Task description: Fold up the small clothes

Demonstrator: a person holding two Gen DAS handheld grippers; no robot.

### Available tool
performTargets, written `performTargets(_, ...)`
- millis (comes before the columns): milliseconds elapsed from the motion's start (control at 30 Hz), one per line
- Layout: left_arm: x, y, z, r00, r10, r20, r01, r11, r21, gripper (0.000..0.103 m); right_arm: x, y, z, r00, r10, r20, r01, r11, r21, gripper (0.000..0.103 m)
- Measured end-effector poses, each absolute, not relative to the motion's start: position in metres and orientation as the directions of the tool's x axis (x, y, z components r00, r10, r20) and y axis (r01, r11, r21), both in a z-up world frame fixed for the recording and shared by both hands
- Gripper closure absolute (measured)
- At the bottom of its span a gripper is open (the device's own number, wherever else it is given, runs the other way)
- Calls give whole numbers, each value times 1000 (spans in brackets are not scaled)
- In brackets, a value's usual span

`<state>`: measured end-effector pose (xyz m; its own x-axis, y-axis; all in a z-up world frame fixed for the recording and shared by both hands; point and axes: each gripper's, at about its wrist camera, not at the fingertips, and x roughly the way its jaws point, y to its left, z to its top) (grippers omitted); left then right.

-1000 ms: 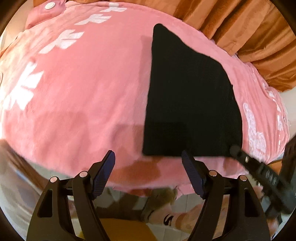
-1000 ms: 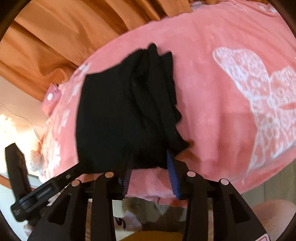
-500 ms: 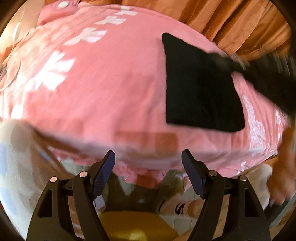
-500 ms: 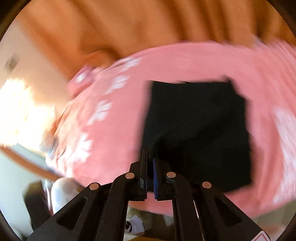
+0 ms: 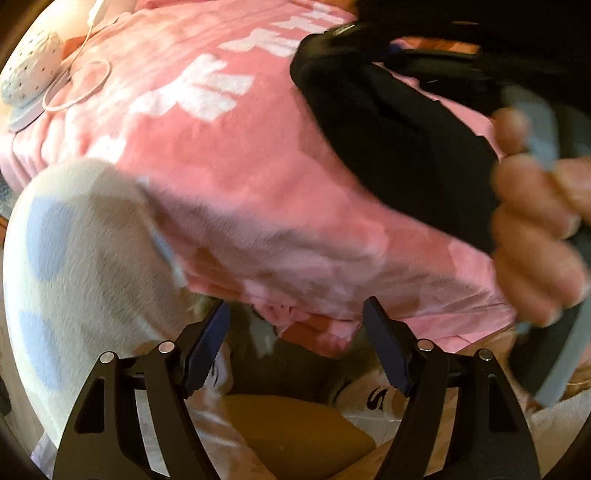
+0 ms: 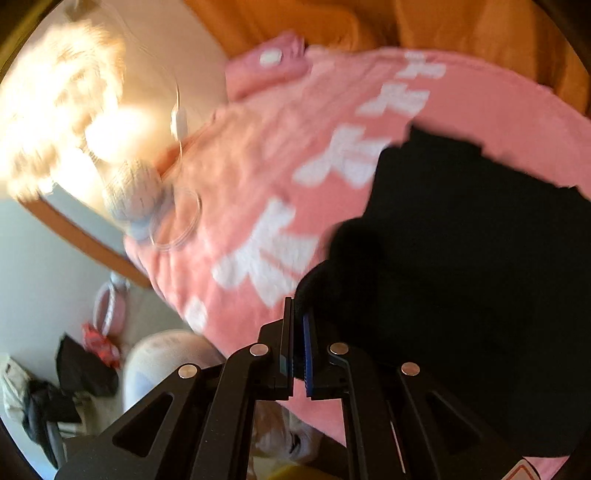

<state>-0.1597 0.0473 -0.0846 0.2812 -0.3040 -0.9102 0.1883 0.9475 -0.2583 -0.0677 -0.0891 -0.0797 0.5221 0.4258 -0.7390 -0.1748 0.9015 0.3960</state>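
**Right gripper carries black cloth across pink blanket; left gripper idle**

The black cloth is pinched at 1 edge by the right gripper. Its jaws have just been closing and now stand nearly together, clenched on a fold of the cloth that bunches right at the tips. From that pinch the cloth runs away from the gripper, up and to the right in the right wrist view, spread over the pink blanket. Its long axis is hard to call: blur, and the near part hides the rest. Roughly it runs from the pinched edge toward the far blanket edge by the orange curtain.

In the left wrist view the cloth hangs as a draped band over the blanket, upper right, with the person's hand on the right gripper's handle beside it. The band slants from upper left to lower right.

The left gripper is released, jaws wide, nothing between them. It sits off the blanket's near edge, over the floor, well apart from the cloth. A white-and-blue fleece lies at the blanket's near left corner.

Judgement: right gripper is the near one and owns the move; the fold or set-down turns on dragging the pinched edge over the blanket. The free edge may trail and wrinkle. Left gripper would need to cross toward the cloth to help.
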Motion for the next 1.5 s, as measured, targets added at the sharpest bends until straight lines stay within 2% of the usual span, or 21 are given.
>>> performTargets(133, -157, 22, -66, 310, -341, -888, 243, 931, -273, 31, -107, -187, -40, 686, 390, -614, -45, 865, 500, 99)
performTargets(200, -156, 12, -55, 321, -375, -869, 272, 916, -295, 31, -146, -247, -42, 737, 303, -604, 69, 856, 513, 99)
performTargets(333, -149, -17, -43, 345, -438, -830, 356, 879, -316, 27, -214, -337, -110, 669, 149, -728, 369, 784, 500, 99)
performTargets(400, -146, -39, -47, 331, -439, -835, 388, 870, -304, 27, -224, -350, -147, 587, 143, -797, 442, 767, 464, 97)
performTargets(433, -144, -52, -51, 315, -459, -831, 403, 857, -320, 27, -227, -354, -155, 579, 188, -793, 456, 732, 507, 96)
performTargets(467, -140, -61, -55, 298, -470, -831, 405, 851, -336, 27, -228, -353, -153, 601, 202, -773, 438, 727, 530, 94)
performTargets(533, -133, -77, -62, 261, -492, -830, 383, 842, -379, 27, -228, -349, -140, 620, 127, -774, 426, 775, 468, 91)
performTargets(600, -125, -83, -67, 251, -496, -831, 346, 848, -402, 27, -227, -350, -137, 630, 148, -762, 412, 769, 489, 91)
performTargets(900, -112, -104, -72, 328, -428, -842, 335, 886, -320, 27, -206, -362, -132, 641, 190, -744, 396, 748, 532, 83)
performTargets(967, -113, -104, -71, 330, -425, -843, 344, 886, -312, 27, -203, -359, -130, 654, 191, -732, 378, 756, 535, 76)
performTargets(1000, -112, -106, -72, 333, -413, -848, 350, 889, -295, 27, -204, -358, -131, 655, 187, -732, 376, 759, 531, 68)
performTargets(1100, -109, -111, -83, 344, -334, -877, 356, 911, -208, 27, -212, -352, -127, 677, 166, -717, 376, 759, 531, 67)
performTargets(1167, -107, -110, -92, 334, -313, -889, 348, 918, -192, 27, -210, -351, -121, 694, 163, -701, 357, 767, 532, 66)
performTargets(1267, -107, -109, -101, 317, -307, -898, 336, 921, -196, 27, -191, -357, -110, 699, 145, -700, 343, 791, 506, 57)
performTargets(1300, -108, -110, -102, 321, -303, -898, 339, 922, -189, 27, -181, -359, -109, 701, 147, -698, 332, 799, 501, 50)
performTargets(1367, -111, -113, -102, 339, -288, -895, 353, 921, -163, 27, -151, -368, -114, 678, 129, -724, 351, 808, 473, 43)
performTargets(1433, -111, -112, -102, 345, -282, -895, 358, 921, -152, 26, -125, -375, -125, 646, 108, -756, 389, 805, 448, 47)
performTargets(1467, -111, -111, -102, 342, -284, -896, 354, 922, -157, 26, -112, -374, -128, 630, 99, -771, 392, 815, 426, 56)
performTargets(1500, -109, -108, -101, 340, -288, -895, 345, 924, -166, 25, -101, -370, -125, 621, 108, -776, 370, 832, 413, 83)
